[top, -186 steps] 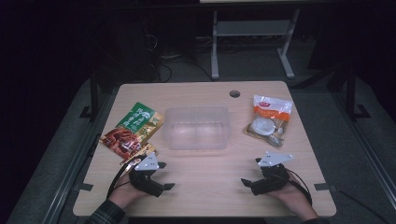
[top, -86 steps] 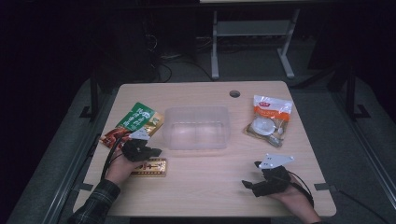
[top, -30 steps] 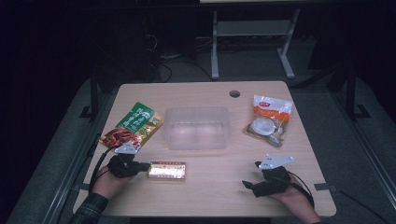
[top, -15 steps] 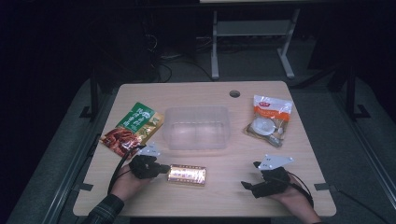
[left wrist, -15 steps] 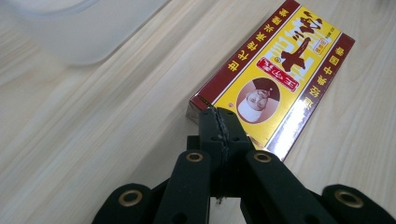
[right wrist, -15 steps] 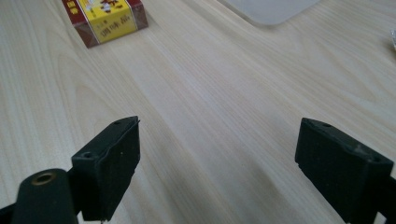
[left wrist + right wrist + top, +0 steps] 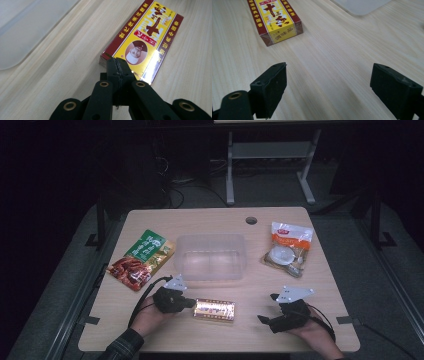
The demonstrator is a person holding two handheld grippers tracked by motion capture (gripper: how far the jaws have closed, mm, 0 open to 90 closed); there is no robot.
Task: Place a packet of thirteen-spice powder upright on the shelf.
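Box: a flat yellow-and-maroon spice carton (image 7: 214, 309) with Chinese print lies face up on the desk (image 7: 320, 285), near the front edge and a little left of centre, just in front of the clear plastic tub (image 7: 212, 256).
Left tongs: the left tongs (image 7: 117, 65) are pressed together with nothing between them; their closed tip butts against the box's short left end, low on the wall, more a nudge than a grip.
Right tongs: the right tongs (image 7: 328, 87) are spread wide and hover low over bare wood near the front right corner of the desk, well apart from the box, whose near short end (image 7: 283, 33) faces them.
Weight: I'd judge it light; a thin carton like this probably holds sachets or powder.
Stiffness: stiff enough along the edges, but the broad faces would likely dent under a hard squeeze.
Surface: the wrap is glossy and throws back the light, so I expect it to slide easily on the wood and to slip between smooth pads.
Where to hold: across the narrow width, on the two long maroon side walls near the middle, so it does not pivot; a hold on one end would let it droop or twist.
Other things: a green-and-red snack pouch (image 7: 141, 259) lies by the left edge, an orange-topped clear packet (image 7: 288, 248) by the right edge.
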